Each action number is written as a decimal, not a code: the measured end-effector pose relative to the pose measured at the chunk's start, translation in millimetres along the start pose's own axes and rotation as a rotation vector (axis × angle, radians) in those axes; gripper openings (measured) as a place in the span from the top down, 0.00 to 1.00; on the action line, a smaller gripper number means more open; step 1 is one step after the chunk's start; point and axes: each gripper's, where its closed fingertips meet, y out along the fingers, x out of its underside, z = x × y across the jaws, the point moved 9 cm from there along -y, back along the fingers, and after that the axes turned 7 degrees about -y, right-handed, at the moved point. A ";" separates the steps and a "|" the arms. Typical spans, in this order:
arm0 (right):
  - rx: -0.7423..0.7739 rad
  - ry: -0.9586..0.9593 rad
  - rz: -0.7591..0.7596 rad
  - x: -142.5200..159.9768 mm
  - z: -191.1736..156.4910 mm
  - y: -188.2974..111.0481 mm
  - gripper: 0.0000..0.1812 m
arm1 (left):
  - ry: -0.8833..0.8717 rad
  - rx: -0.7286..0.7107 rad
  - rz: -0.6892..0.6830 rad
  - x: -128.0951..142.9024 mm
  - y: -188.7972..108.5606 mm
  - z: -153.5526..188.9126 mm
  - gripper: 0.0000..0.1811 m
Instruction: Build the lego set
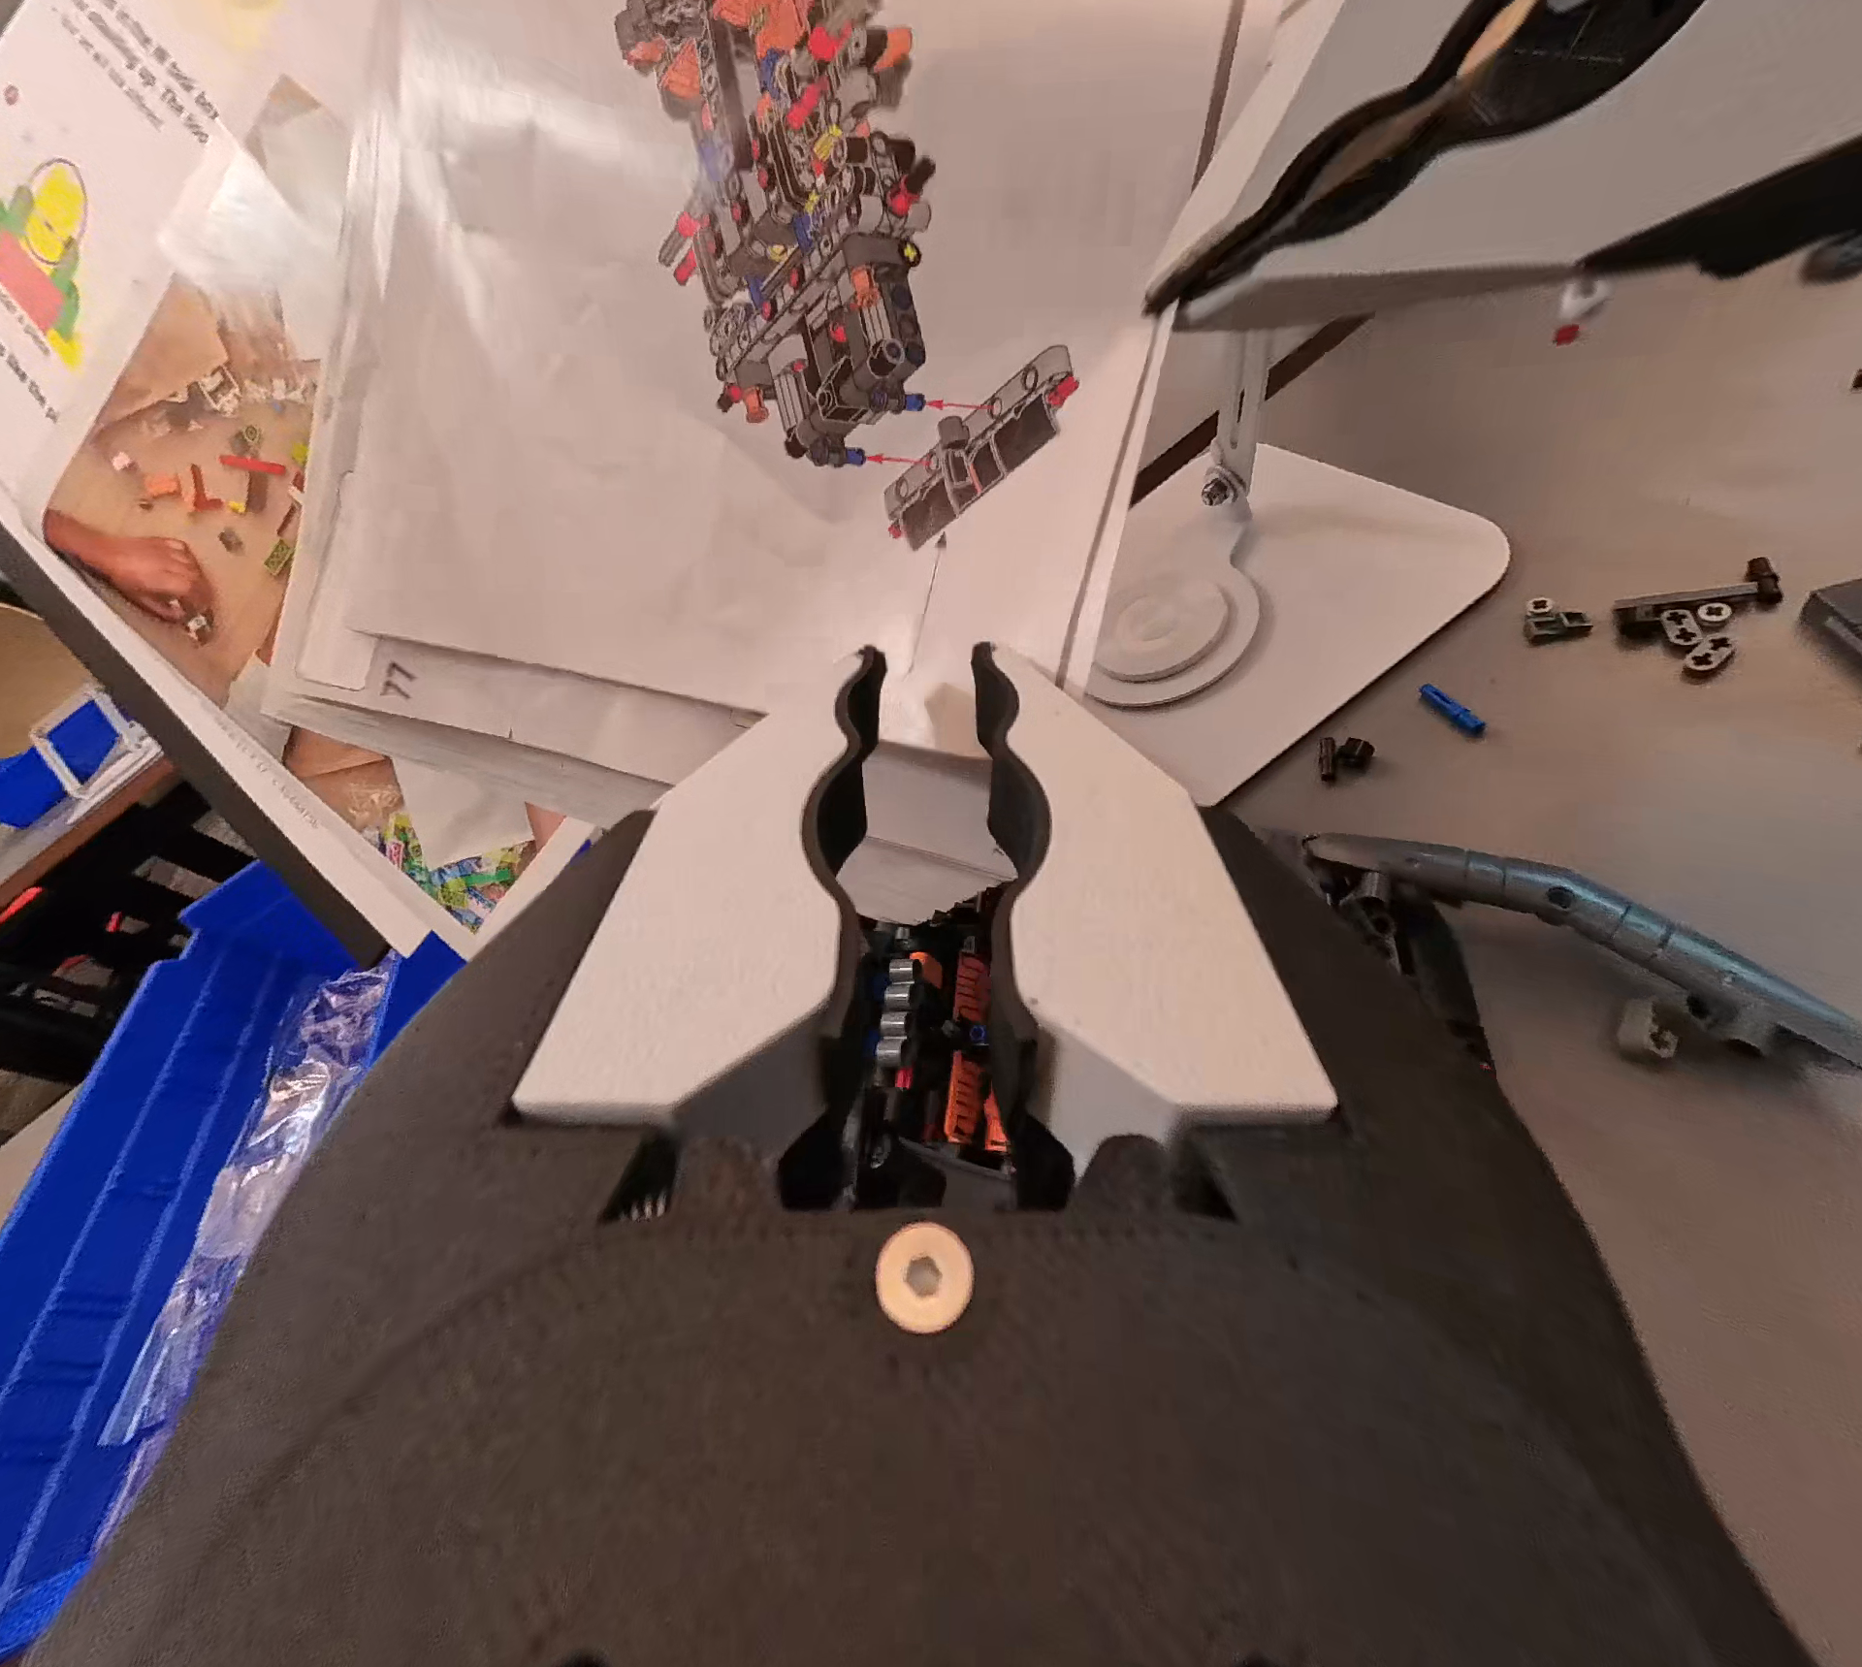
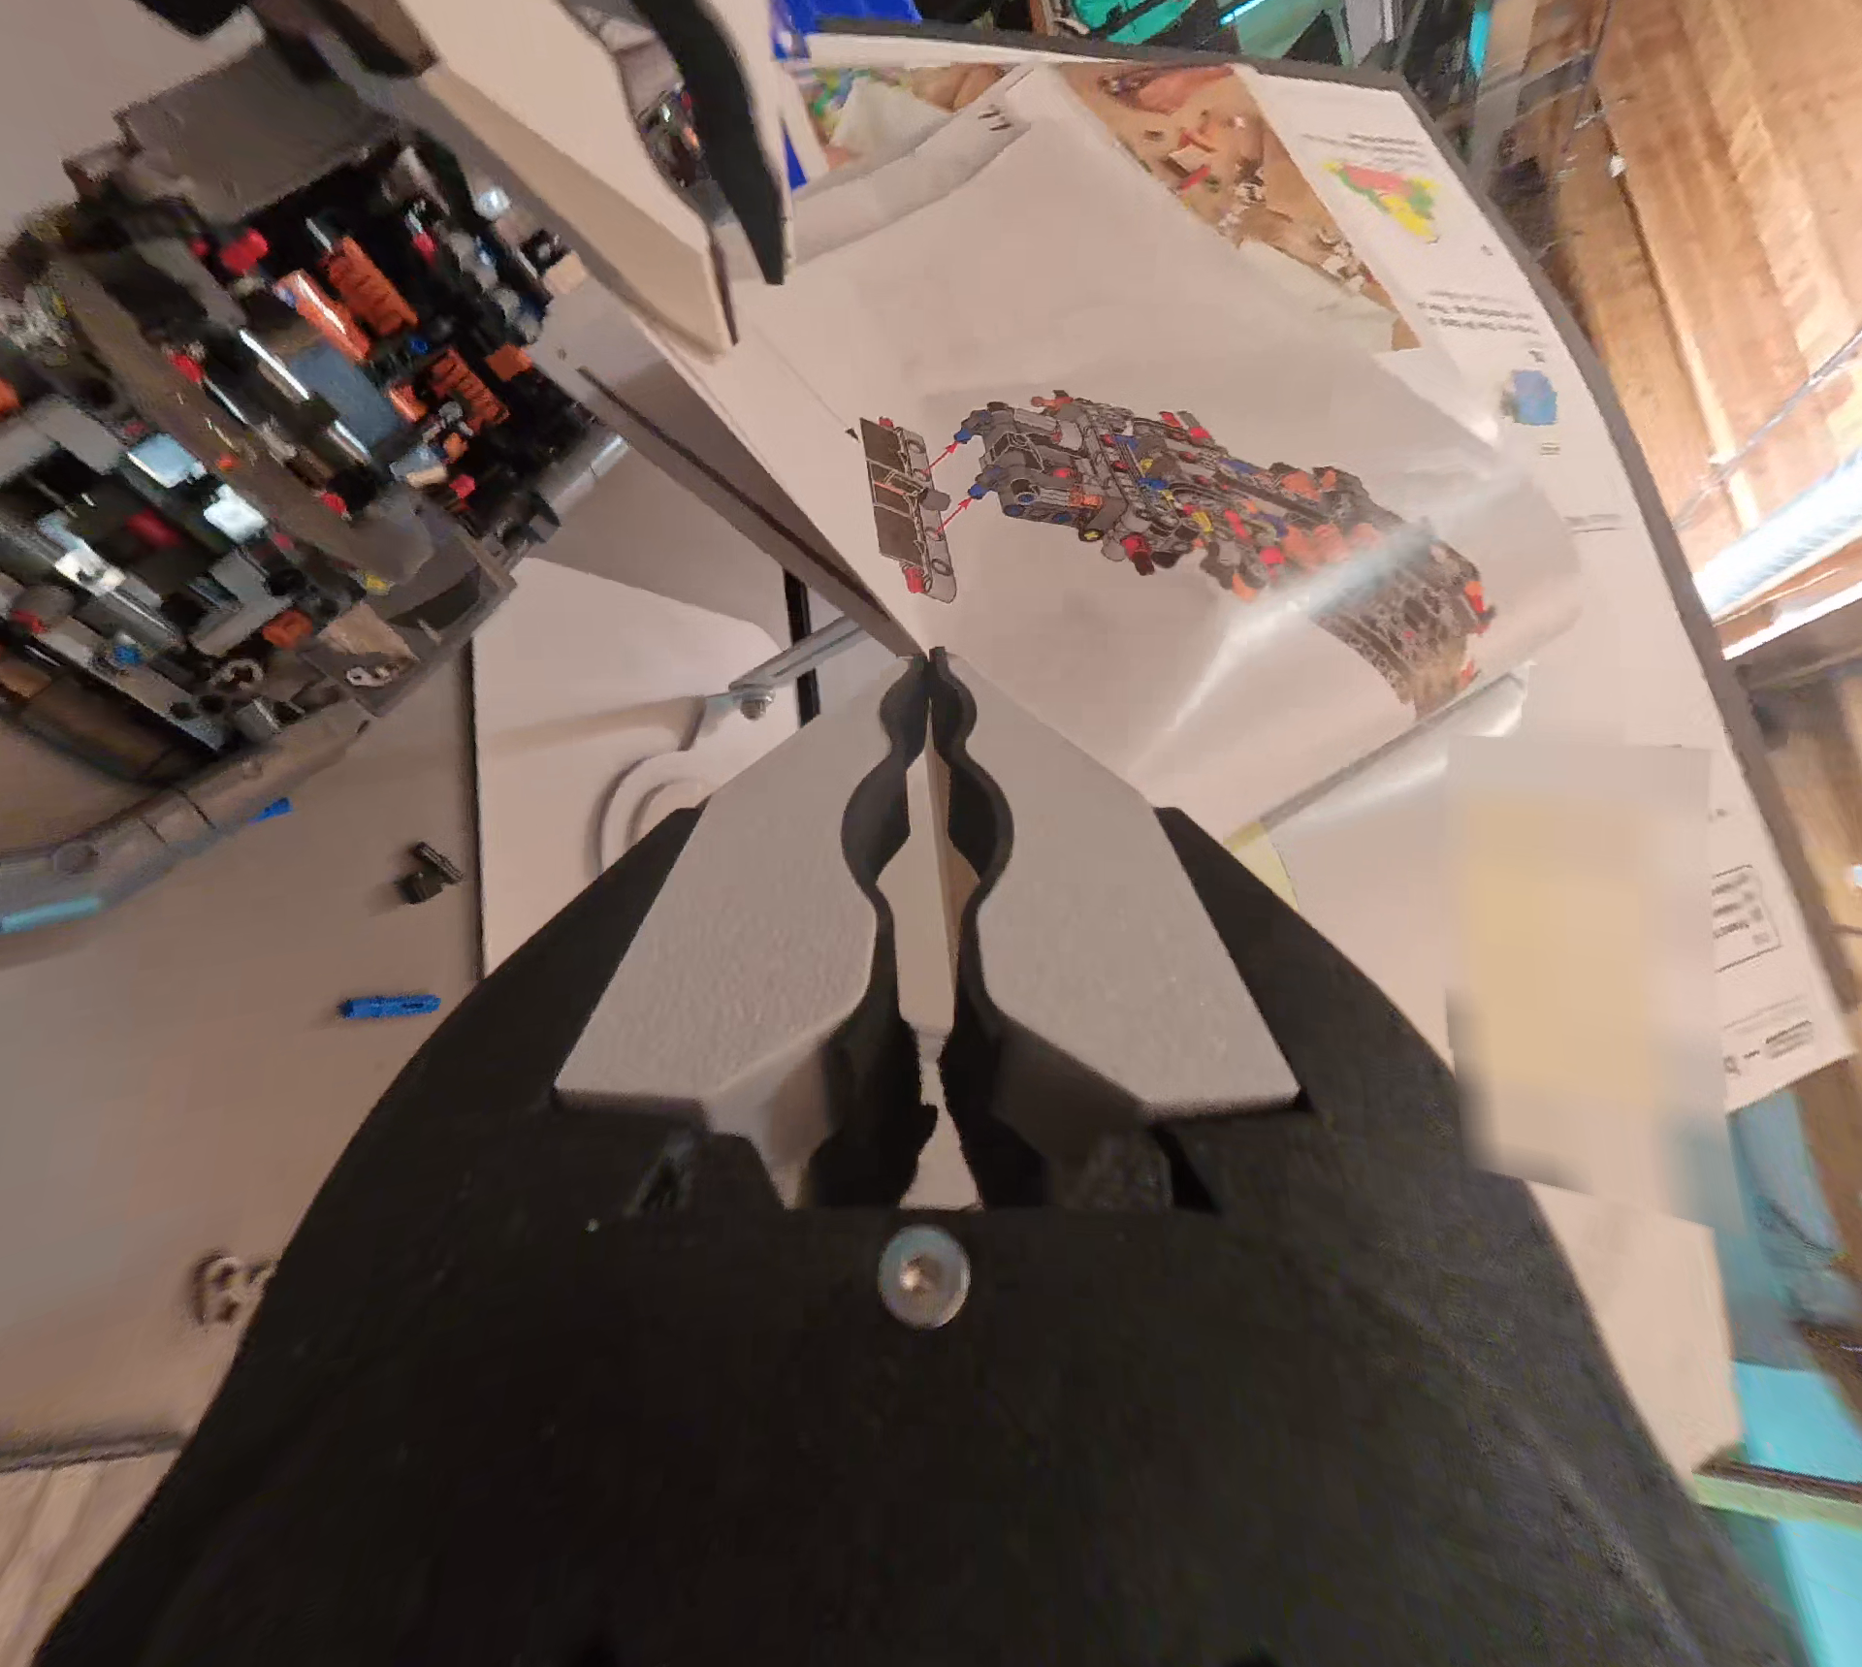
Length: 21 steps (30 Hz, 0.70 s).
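The open instruction booklet [image 1: 605, 410] leans on a white stand; it also shows in the right wrist view [image 2: 1159, 682]. My right gripper [image 2: 932, 656] is shut on the edge of a booklet page, and a thin sheet runs between its pads. It shows at the page's right edge in the left wrist view [image 1: 1169, 299]. My left gripper [image 1: 927, 661] is open, its fingers either side of the booklet's thick lower edge. It appears at the top of the right wrist view [image 2: 741, 289]. The large grey, black and orange lego model [image 2: 252, 430] lies under the left gripper.
The stand's white base [image 1: 1340, 571] rests on the table. Loose parts lie to the right: a blue pin [image 1: 1451, 709], a black connector [image 1: 1345, 754], grey pieces [image 1: 1673, 611] and a long grey curved part [image 1: 1572, 923]. A blue bin [image 1: 151, 1216] holding a plastic bag is at left. My right fingertips sit around 8 centimetres from my left ones. The black connector [image 1: 1345, 754] is about 20 centimetres from both grippers' fingertips.
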 end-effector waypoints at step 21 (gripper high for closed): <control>0.393 0.399 -0.013 67.8 82.5 -52.2 0.79 | -0.028 0.011 -0.053 12.1 3.8 -3.1 0.88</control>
